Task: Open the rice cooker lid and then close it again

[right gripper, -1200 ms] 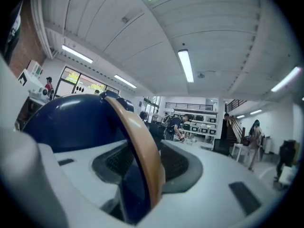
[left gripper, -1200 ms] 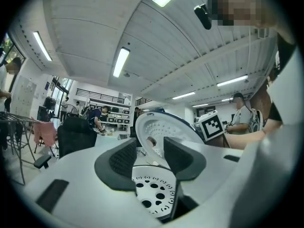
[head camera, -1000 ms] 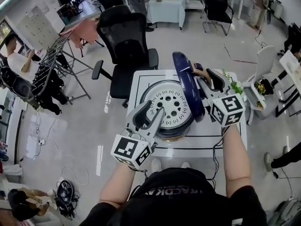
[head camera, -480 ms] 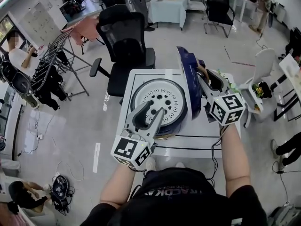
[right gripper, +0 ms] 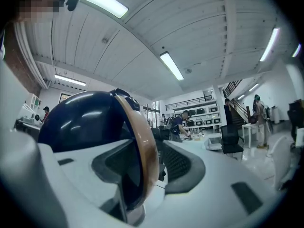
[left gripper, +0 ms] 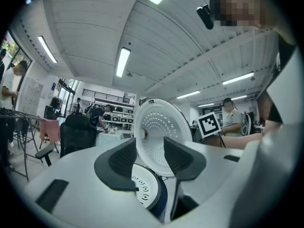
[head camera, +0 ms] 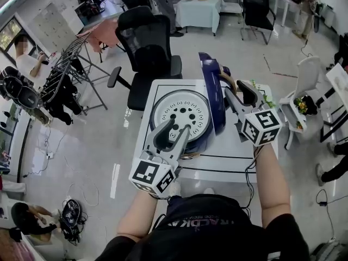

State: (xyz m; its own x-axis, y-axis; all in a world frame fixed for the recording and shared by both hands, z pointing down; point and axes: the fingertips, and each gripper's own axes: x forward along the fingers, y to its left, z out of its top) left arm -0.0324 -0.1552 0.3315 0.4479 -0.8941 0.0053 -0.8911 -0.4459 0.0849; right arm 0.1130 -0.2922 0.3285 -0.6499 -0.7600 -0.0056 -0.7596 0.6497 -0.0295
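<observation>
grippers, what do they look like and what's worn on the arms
The left gripper and right gripper are white with dark textured pads, each carrying a cube of black-and-white square markers. The person wears a black short-sleeved shirt; forearms are uncovered. The right gripper's jaws have just been opening, with the lid rim between them.

Strip lamps (left gripper: pixel 122 62) high above the fingers (left gripper: pixel 121 163) give bright, even light; fisheye edges darken, near fingers look soft.
</observation>
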